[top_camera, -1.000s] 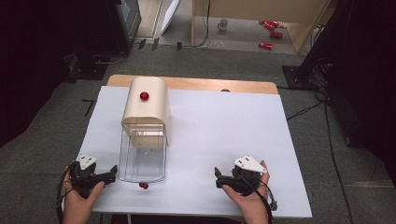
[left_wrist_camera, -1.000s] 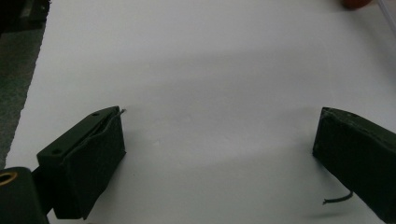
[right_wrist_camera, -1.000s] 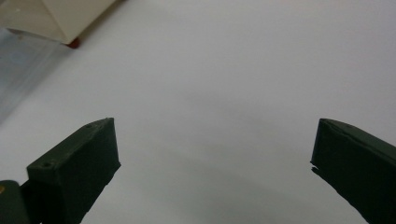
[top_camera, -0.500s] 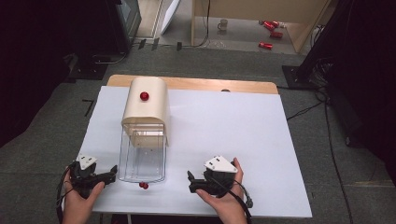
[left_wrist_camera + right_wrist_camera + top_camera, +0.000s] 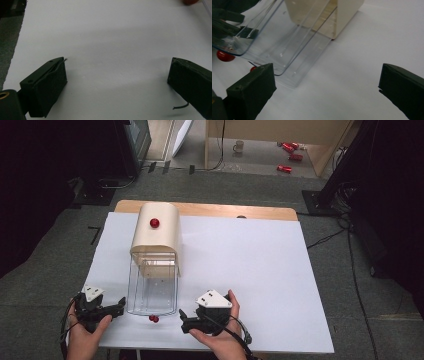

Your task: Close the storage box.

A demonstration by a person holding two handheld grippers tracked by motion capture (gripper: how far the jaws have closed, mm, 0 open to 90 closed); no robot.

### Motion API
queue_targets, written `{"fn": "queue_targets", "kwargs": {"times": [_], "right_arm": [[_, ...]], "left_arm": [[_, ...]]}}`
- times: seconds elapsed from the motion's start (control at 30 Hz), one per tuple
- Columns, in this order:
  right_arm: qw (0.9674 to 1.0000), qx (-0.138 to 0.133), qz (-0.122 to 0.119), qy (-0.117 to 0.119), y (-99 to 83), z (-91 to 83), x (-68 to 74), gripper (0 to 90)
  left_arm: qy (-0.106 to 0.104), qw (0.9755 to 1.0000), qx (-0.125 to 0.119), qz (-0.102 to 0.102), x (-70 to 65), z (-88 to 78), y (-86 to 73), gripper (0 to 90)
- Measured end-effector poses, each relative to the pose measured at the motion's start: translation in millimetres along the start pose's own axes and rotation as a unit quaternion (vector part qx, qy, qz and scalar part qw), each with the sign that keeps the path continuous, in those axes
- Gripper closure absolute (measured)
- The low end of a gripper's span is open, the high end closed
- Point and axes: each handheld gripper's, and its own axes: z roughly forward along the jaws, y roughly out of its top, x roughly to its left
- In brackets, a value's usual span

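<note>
A cream box (image 5: 156, 237) with a red knob (image 5: 154, 223) on top stands at the left of the white table (image 5: 260, 270). A clear plastic tray (image 5: 152, 287) sticks out of its near end, with a small red knob (image 5: 154, 319) at its front edge. My left gripper (image 5: 119, 307) is open, just left of the tray's front corner. My right gripper (image 5: 183, 321) is open too, just right of the red knob and pointing at it. In the right gripper view, the open gripper (image 5: 327, 72) faces the clear tray (image 5: 279, 37), cream box (image 5: 337, 15) and red knob (image 5: 225, 56). In the left gripper view, the gripper (image 5: 117, 67) has bare table between its jaws.
The table's near edge lies just under both hands. A wooden board (image 5: 225, 211) shows along the far edge. On the floor beyond are cables, a mug (image 5: 239, 145) and red cans (image 5: 290, 150). The table's right half is bare white.
My right gripper has moved left along the near edge, from the table's middle-right to just beside the clear tray's front. The left gripper has stayed put.
</note>
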Motion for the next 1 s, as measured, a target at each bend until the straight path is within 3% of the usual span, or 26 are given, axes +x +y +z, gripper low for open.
{"fn": "queue_targets", "kwargs": {"times": [0.5,0.83,1.0], "right_arm": [[0.9989,0.010,-0.013,0.044,-0.3,17.5,36.2,0.4],[0.9982,0.011,-0.025,0.053,-1.9,33.6,57.8,3.3],[0.9988,0.010,-0.022,0.044,-3.5,38.9,65.0,3.5]], "left_arm": [[0.000,1.0000,0.001,0.001,0.1,-0.1,0.0,2.3],[0.000,1.0000,0.000,0.001,0.1,-0.1,0.0,2.3],[0.000,1.0000,0.000,0.001,0.1,0.0,0.0,2.3]]}}
